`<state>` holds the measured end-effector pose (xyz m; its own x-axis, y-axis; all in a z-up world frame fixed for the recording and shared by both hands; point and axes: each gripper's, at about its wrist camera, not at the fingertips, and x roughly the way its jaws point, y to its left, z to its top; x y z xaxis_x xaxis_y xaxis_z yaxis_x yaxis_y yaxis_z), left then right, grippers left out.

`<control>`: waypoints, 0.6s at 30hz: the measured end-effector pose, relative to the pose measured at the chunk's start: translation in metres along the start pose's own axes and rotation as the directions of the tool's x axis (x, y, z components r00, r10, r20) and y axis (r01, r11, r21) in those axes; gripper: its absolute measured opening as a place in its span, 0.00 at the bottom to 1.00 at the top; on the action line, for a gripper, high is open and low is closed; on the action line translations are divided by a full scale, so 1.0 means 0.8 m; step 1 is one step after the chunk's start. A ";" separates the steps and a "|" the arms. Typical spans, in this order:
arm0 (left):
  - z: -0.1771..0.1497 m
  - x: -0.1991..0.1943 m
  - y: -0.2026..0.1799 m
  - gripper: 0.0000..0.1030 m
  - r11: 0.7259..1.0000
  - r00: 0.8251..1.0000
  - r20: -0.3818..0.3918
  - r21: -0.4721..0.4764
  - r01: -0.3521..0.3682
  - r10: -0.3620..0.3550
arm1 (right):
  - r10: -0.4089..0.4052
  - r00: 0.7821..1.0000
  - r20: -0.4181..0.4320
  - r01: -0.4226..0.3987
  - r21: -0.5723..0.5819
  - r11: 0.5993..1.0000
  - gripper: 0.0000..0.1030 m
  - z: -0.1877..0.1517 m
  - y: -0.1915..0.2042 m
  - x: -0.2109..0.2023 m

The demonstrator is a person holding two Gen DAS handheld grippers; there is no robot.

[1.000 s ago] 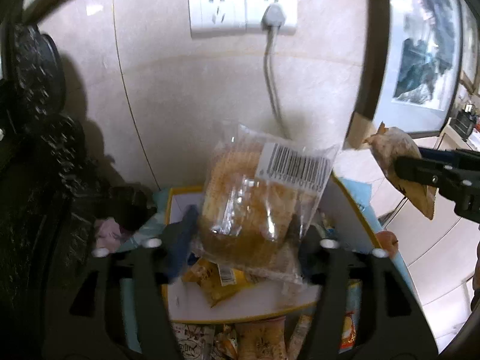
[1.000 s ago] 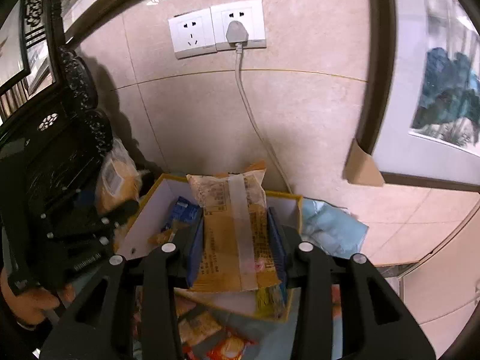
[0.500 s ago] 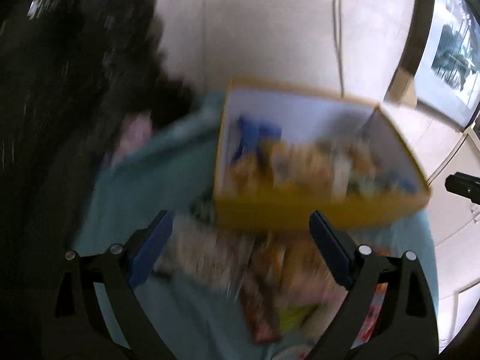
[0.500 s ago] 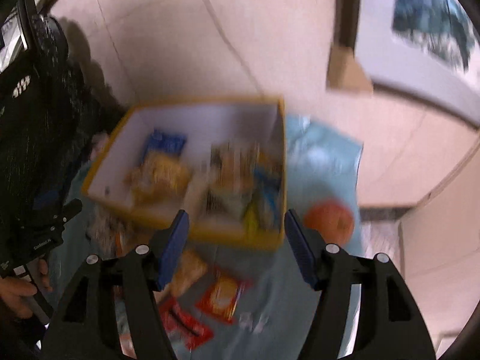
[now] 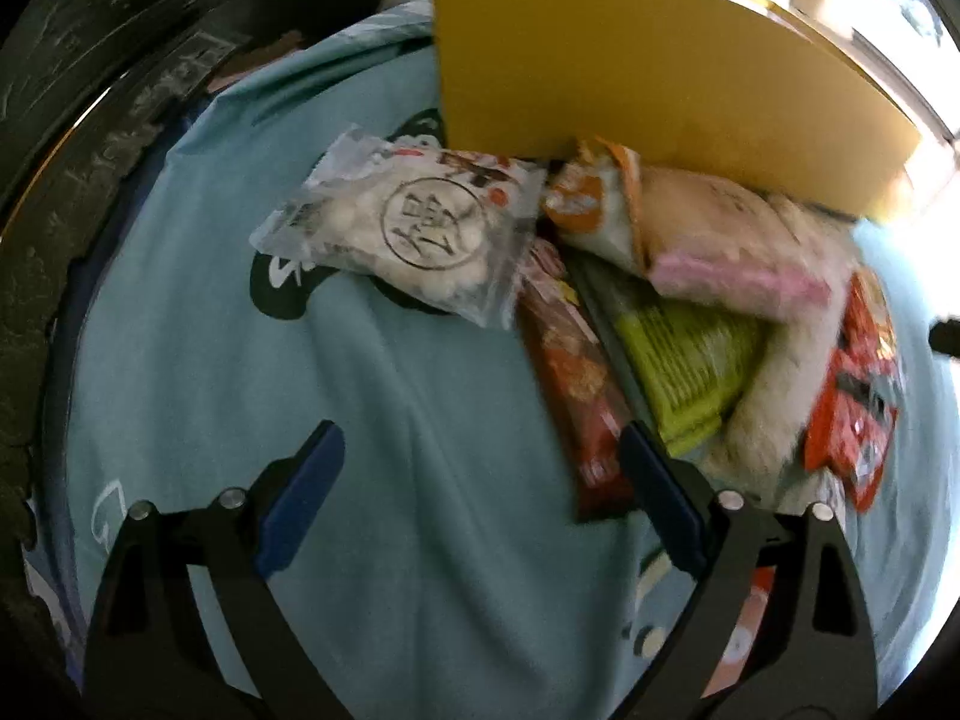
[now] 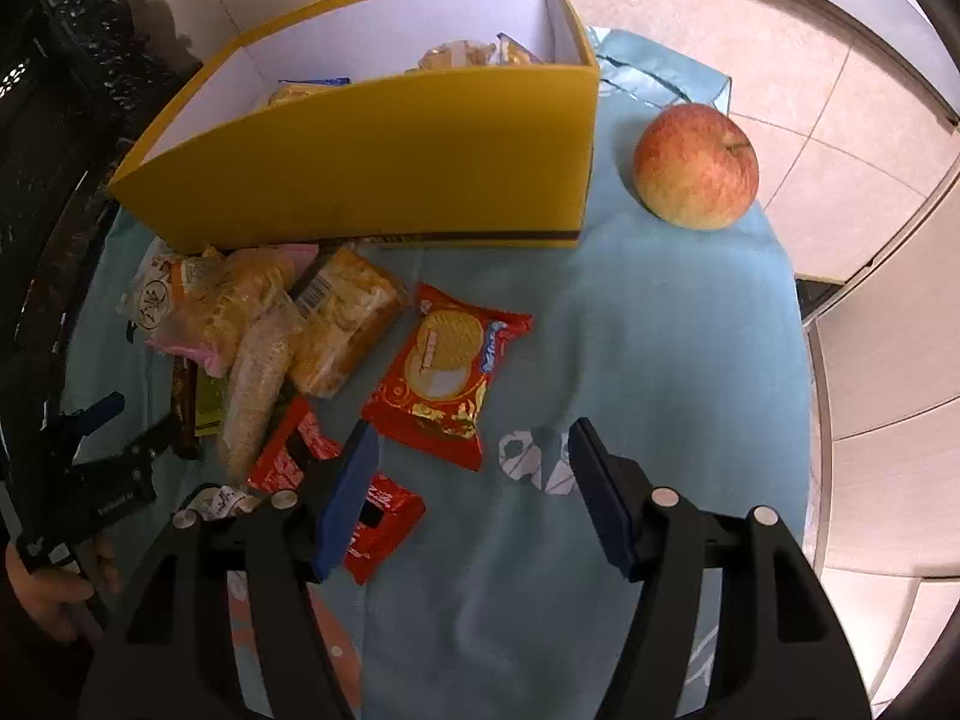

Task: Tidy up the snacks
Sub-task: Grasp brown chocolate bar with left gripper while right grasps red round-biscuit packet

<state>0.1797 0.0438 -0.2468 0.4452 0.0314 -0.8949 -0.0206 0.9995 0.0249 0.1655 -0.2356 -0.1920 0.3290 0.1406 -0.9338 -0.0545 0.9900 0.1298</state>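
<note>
A yellow box point(image 6: 384, 162) stands on a light blue cloth point(image 6: 630, 360) with several snack packs inside. It also shows in the left wrist view point(image 5: 630, 78). Loose snacks lie in front of it: a clear bag of white pieces point(image 5: 408, 234), a red biscuit pack point(image 6: 447, 372), a bread pack point(image 6: 345, 324), a green pack point(image 5: 684, 372), a long red bar point(image 5: 576, 390). My left gripper point(image 5: 480, 504) is open and empty above the cloth near the red bar; it also shows in the right wrist view point(image 6: 129, 426). My right gripper point(image 6: 474, 498) is open and empty just before the red biscuit pack.
An apple point(image 6: 696, 165) sits on the cloth right of the box. Dark carved furniture point(image 5: 72, 120) stands along the left. Small red packs point(image 6: 384, 516) lie by my right gripper's left finger. Tiled floor point(image 6: 840, 168) lies beyond the cloth's right edge.
Both grippers let go of their snack packs over the box, opened, and swung down and back to the loose snacks in front of the box.
</note>
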 end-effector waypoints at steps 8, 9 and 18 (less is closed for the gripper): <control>0.007 0.006 -0.029 0.92 0.998 0.999 0.038 0.045 0.034 -0.036 | -0.002 1.000 0.015 0.002 -0.003 1.000 0.64 0.014 0.002 0.015; 0.006 0.010 -0.033 0.93 0.998 0.999 0.028 0.054 0.028 -0.029 | -0.008 1.000 0.014 0.008 0.004 1.000 0.64 0.017 0.001 0.019; 0.001 0.020 -0.018 0.98 0.999 0.999 0.033 -0.020 -0.035 0.036 | -0.031 0.998 -0.049 0.031 0.000 1.000 0.64 0.031 0.026 0.072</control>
<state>0.1876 0.0299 -0.2610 0.4735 0.0673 -0.8782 -0.0539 0.9974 0.0473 0.2065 -0.2069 -0.2351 0.2840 0.1095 -0.9525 -0.0447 0.9939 0.1010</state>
